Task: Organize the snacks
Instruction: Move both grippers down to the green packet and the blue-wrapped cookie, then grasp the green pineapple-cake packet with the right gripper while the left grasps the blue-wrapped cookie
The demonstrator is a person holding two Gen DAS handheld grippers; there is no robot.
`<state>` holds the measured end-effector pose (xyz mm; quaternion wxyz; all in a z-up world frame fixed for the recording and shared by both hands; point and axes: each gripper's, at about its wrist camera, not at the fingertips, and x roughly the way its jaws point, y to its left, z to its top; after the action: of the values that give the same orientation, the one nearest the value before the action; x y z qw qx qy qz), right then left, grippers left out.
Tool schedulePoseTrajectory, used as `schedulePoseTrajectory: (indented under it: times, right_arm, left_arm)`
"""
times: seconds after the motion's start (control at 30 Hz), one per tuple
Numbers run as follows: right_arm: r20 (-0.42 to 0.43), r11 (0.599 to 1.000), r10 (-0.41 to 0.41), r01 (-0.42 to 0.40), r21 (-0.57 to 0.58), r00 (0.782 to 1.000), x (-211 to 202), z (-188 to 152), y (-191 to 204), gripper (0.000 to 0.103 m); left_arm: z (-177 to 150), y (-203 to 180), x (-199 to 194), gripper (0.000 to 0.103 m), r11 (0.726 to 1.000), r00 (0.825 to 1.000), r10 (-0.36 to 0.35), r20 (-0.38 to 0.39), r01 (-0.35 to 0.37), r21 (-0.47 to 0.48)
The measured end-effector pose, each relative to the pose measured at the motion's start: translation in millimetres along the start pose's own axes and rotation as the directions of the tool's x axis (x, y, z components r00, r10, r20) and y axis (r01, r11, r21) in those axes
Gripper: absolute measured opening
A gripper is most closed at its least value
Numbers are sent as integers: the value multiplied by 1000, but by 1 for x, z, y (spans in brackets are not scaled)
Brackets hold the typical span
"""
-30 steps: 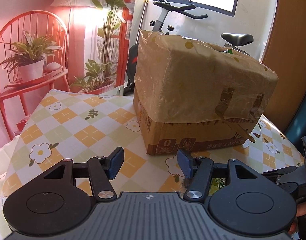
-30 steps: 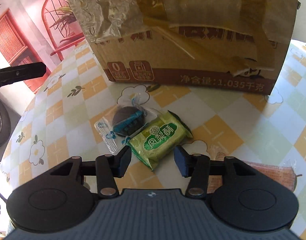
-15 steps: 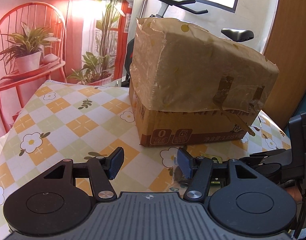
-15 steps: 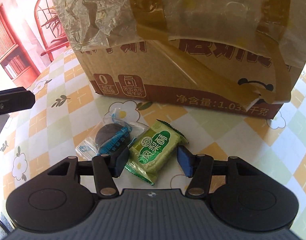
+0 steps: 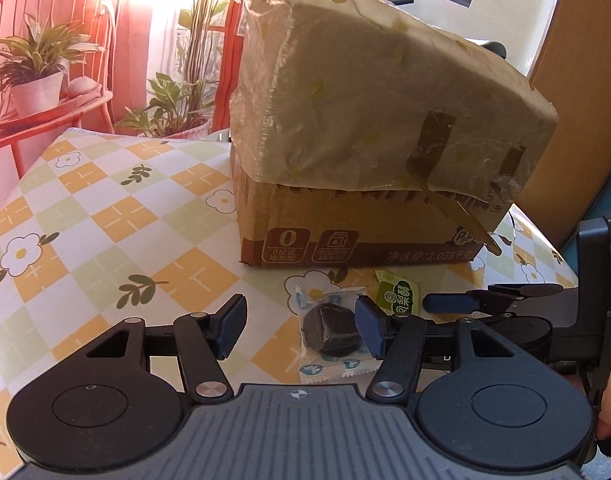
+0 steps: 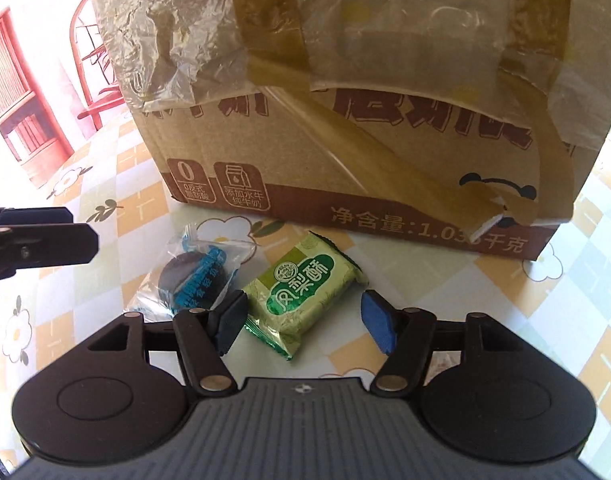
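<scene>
A green snack packet (image 6: pixel 305 292) lies on the checked tablecloth in front of a cardboard box (image 6: pixel 345 160). My right gripper (image 6: pixel 305 322) is open, low over the table, with the green packet between its jaws. A clear-wrapped dark cookie (image 6: pixel 197 276) lies just left of the packet. In the left wrist view the cookie (image 5: pixel 331 330) sits by the right finger of my open left gripper (image 5: pixel 301 330). The green packet (image 5: pixel 397 298) and the right gripper's fingers (image 5: pixel 453 303) show to the right.
The cardboard box (image 5: pixel 365 152) has plastic film and tape over its top and stands mid-table. The flowered tablecloth (image 5: pixel 105 220) extends to the left. A red chair with potted plants (image 5: pixel 37 76) stands behind the table.
Both grippers have moved forward and down toward the snacks. The green packet now lies between the right gripper's jaws, and the cookie has come into the left wrist view.
</scene>
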<state>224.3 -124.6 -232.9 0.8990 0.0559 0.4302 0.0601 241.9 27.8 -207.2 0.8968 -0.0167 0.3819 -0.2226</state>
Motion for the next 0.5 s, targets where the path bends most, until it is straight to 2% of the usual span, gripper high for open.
schedulePoseTrajectory:
  times: [0.2,0.33,0.4,0.47,0.5]
  right_arm:
    - [23,1000,-13,12,14,1000,-10,-12,-14,64]
    - [27,999,-27,26,43,999,-16,-14,-26,60]
    - [43,998,-12,9,68,999,-19,-16,-30,61]
    - [67,996,11,-16,84,998,-22,-16,-32,61]
    - [77,996,21,-27,83,997,-22,-15,-31,61]
  left_arm:
    - [-5,-21,42,68,999,996,-13,-85,16,28]
    - [-8,-29,63,68,999,993,39,-111,-36,31]
    - [-11,-28,67,66,998,993,64,-104,-62,14]
    - [-12,-29,66,49,997,992,79,-96,-78,14]
    - [-13,-29,63,48,996,992,85,-93,-84,16]
